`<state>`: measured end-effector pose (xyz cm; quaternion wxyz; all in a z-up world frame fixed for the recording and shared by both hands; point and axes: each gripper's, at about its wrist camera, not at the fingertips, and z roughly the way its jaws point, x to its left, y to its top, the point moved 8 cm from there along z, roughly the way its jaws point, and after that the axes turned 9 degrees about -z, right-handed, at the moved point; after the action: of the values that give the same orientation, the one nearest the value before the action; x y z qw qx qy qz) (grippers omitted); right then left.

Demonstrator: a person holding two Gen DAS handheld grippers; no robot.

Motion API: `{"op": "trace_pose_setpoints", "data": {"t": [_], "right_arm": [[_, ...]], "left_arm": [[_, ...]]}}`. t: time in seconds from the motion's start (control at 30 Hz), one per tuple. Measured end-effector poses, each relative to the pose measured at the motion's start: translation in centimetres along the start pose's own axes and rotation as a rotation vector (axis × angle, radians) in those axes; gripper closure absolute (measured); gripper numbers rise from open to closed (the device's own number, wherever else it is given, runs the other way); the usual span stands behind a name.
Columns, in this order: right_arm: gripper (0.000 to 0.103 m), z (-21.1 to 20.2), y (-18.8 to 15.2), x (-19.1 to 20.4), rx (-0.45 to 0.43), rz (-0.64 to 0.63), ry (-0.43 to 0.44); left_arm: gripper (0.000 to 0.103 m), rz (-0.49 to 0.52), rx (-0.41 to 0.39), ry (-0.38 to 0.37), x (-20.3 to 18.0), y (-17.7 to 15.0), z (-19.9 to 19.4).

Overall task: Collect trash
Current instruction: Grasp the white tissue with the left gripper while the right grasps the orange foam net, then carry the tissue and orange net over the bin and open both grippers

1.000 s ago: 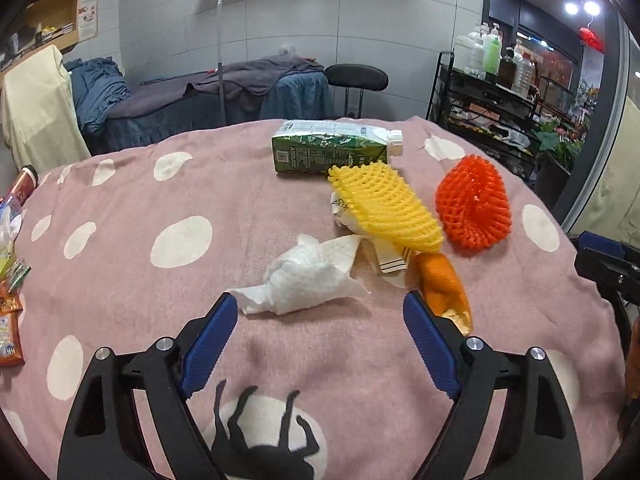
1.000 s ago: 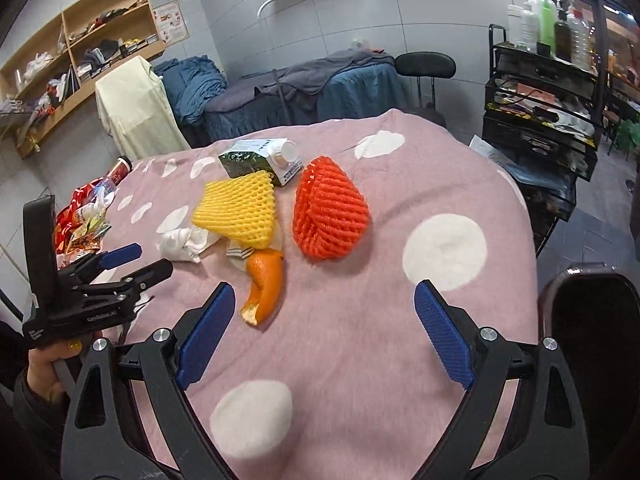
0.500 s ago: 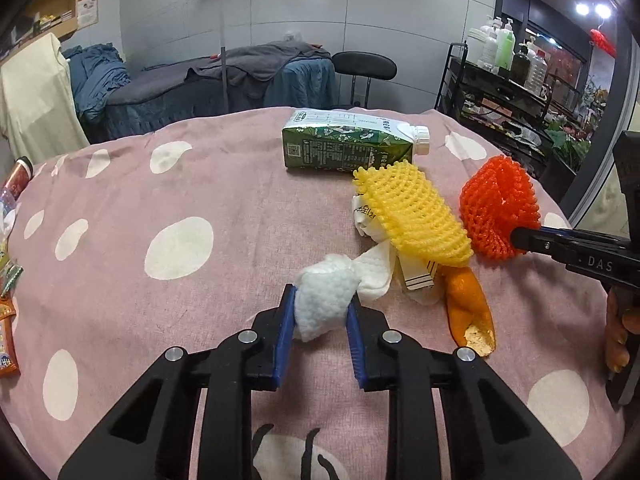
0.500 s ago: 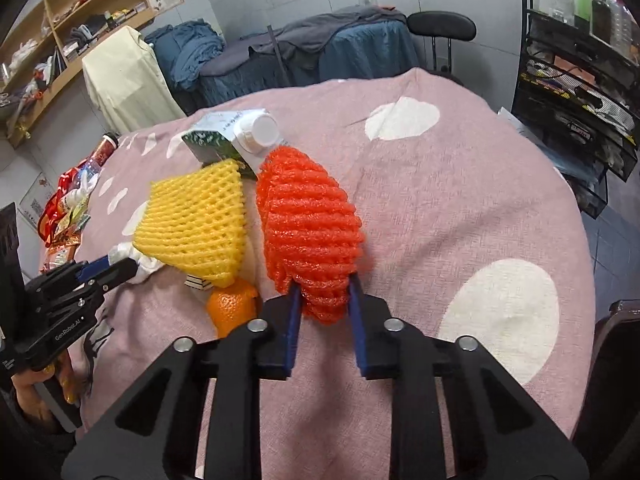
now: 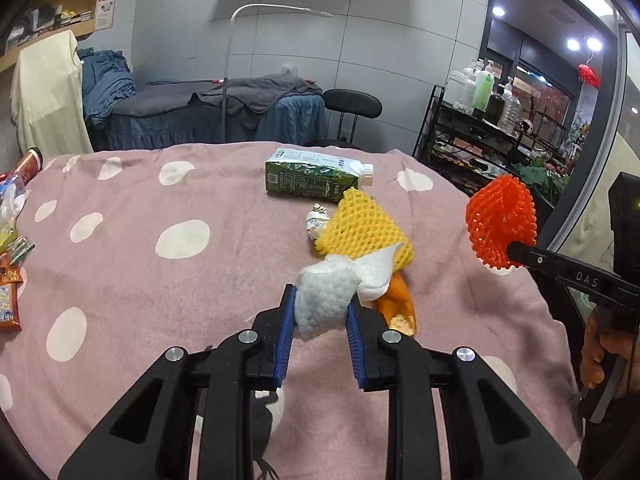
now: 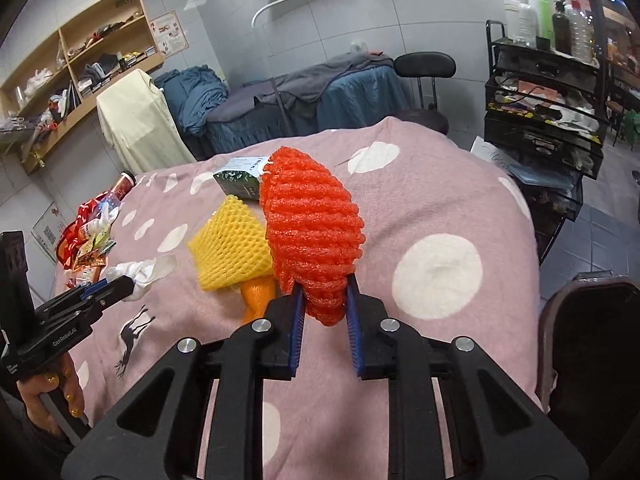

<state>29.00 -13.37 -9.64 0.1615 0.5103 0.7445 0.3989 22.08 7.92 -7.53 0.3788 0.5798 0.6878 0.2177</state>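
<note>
The tabletop, under a pink cloth with white dots, fills the near half of both views. On its far middle a green carton lies on its side, white cap to the right. Just near of it rests a yellow foam net, with a small crumpled wrapper at its left edge and an orange peel poking out from under its near edge.

The red foam net is lifted off the cloth, its lower end pinched between the blue pads of the right claw, which is nearly closed on it; in the left wrist view it hangs at the right, beyond the tabletop's edge.

The white tissue is bunched between the pads of the left claw, closed tight on it, a loose flap trailing back onto the yellow net.

Snack packets lie at the far left edge.
</note>
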Motion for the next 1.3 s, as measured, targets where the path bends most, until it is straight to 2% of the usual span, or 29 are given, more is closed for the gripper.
{"op": "trace_pose_setpoints", "data": {"t": [0.2, 0.5, 0.9, 1.3], "right_arm": [[0.083, -3.4, -1.1, -0.8, -0.051, 0.033, -0.011], [0.083, -7.7, -3.5, -3.4, -0.108, 0.116, -0.038], [0.083, -12.5, -7.7, -8.9, -0.154, 0.248, -0.151], [0.083, -14.5, -12.6, -15.4, -0.126, 0.372, -0.291]], "left_arm": [[0.079, 0.001, -0.018, -0.055, -2.5, -1.0, -2.0], [0.079, 0.023, -0.018, -0.168, -7.3, -2.5, -2.9], [0.079, 0.085, 0.017, -0.294, -13.9, -4.3, -2.0], [0.079, 0.157, 0.083, -0.368, -19.7, -6.0, -0.1]]}}
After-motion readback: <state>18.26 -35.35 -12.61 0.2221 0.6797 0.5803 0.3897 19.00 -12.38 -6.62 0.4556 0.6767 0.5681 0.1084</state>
